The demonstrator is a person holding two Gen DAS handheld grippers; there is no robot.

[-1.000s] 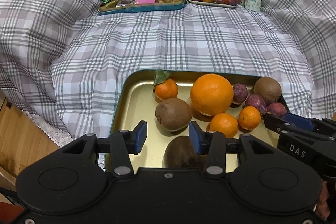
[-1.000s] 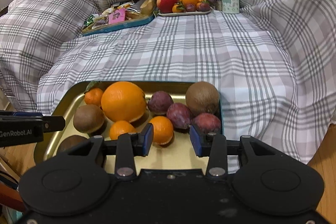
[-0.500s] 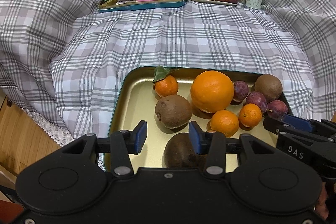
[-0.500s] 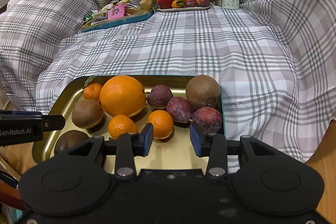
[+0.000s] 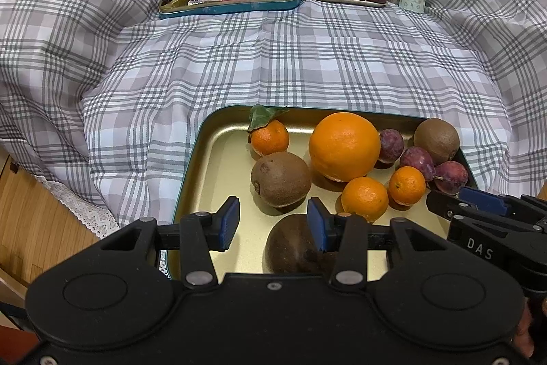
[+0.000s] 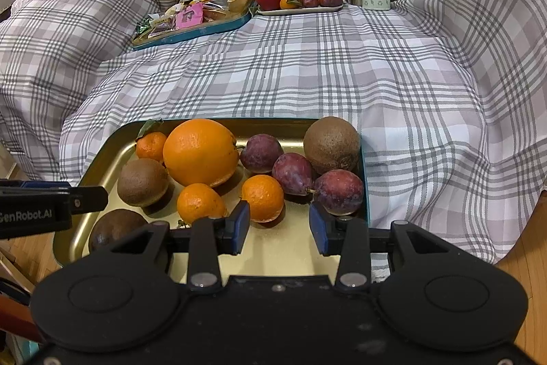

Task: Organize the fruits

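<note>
fruit (image 5: 343, 146) sits loose on gold tray (image 5: 212, 166) at the near edge of the bed: round, firm-skinned, likely to roll, plums probably softest. left gripper (image 5: 272, 224) and right gripper (image 6: 279, 227) hover over the tray, jaws part-open, empty; best taken across the widest middle.

Open left tool (image 5: 272, 221) above fruit-filled gold tray (image 5: 218, 159).

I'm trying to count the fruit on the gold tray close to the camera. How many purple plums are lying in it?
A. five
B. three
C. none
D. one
B: three purple plums lie clustered at the right end of the gold tray, beside a brown kiwi and near the big orange.
</note>
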